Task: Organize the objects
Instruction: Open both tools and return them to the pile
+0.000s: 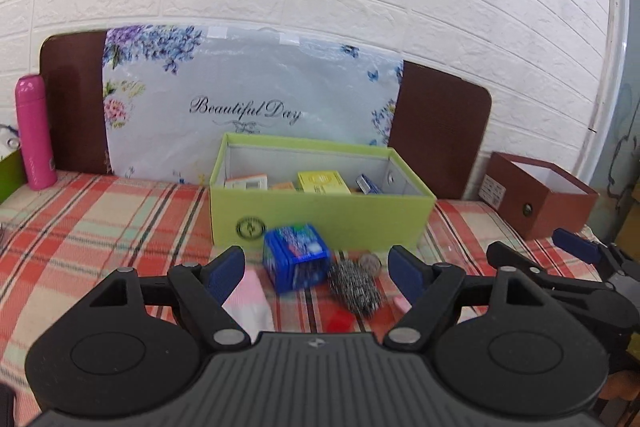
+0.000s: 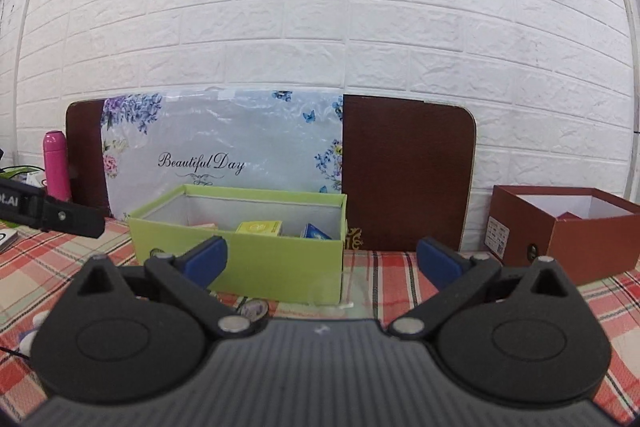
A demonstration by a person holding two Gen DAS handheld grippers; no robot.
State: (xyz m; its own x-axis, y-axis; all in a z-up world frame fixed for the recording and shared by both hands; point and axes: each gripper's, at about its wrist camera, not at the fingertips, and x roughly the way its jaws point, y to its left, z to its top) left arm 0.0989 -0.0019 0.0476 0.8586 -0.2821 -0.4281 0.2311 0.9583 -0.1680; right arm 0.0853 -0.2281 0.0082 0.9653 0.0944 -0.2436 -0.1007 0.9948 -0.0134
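Note:
A green box stands on the plaid cloth and holds several small packets; it also shows in the right wrist view. In front of it lie a blue box, a steel scourer, a round coin-like disc and a pink-white item. My left gripper is open and empty, its fingers either side of the blue box and scourer, slightly above them. My right gripper is open and empty, facing the green box; it shows at the left wrist view's right edge.
A brown open box stands at the right, also in the right wrist view. A pink bottle stands at the left. A floral bag and a brown board lean on the white brick wall.

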